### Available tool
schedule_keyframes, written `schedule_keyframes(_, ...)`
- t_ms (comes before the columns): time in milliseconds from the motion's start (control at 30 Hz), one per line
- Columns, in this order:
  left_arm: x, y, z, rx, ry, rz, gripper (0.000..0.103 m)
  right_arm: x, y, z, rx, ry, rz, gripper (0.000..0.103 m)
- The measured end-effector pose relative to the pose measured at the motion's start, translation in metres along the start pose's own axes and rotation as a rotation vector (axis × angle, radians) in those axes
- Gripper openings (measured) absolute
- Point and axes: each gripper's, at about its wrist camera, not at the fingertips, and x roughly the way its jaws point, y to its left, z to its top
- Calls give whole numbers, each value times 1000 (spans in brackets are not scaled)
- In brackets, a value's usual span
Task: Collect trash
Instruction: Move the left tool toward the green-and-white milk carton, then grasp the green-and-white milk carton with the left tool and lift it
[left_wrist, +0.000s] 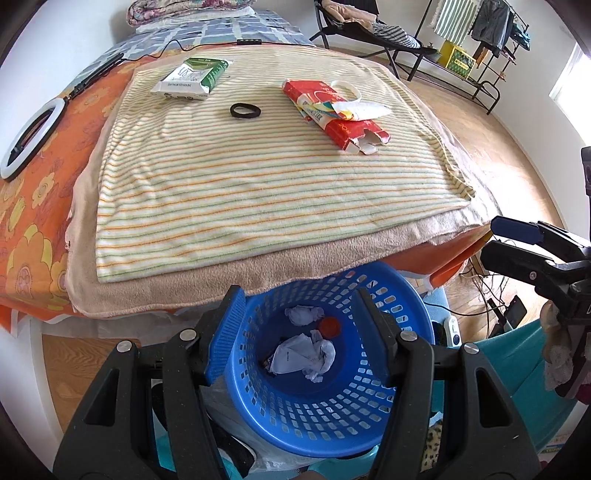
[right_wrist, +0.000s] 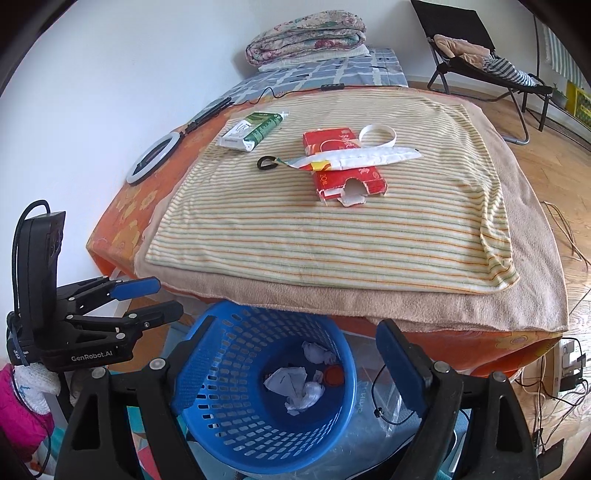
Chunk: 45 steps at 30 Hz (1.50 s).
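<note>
Both hand-held grippers, left (left_wrist: 291, 336) and right (right_wrist: 291, 369), gape empty above basket (right_wrist: 207, 402) | beyond basket, red carton (right_wrist: 343, 166) looks light, crushable | we'd pinch its long edges

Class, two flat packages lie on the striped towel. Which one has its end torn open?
The red carton, nearer the blue basket: its near end is ragged and torn open, and a crumpled wrapper lies across it. The green-and-white pack, farther back, looks closed.
</note>
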Motion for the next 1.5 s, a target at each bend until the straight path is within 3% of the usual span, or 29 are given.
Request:
schedule_keyframes(367, -2, 19, 56, -18, -39, 44, 62, -6, -29, 59, 63, -146, -30, 87)
schedule_keyframes(433, 0, 24, 69, -22, -42, 48, 72, -4, -37, 70, 75, -153, -42, 87)
schedule_keyframes(467, 1, 27, 75, -24, -45, 49, 77, -2, -41, 76, 84, -151, -44, 87)
schedule_keyframes(867, 23, 75, 179, -53, -58, 89, 78, 40, -86, 127, 197, -79, -5, 87)
schedule_keyframes(1133, 61, 123, 243, -109, -34, 105, 79, 67, -107, 147, 253, -44, 22, 87)
schedule_keyframes(1333, 93, 174, 265, -229, -17, 60, 79, 85, -116, 150, 259, -4, 33, 87)
schedule_keyframes(1500, 123, 202, 275, -327, 27, -48, 79, 95, -121, 155, 269, 6, 34, 87)
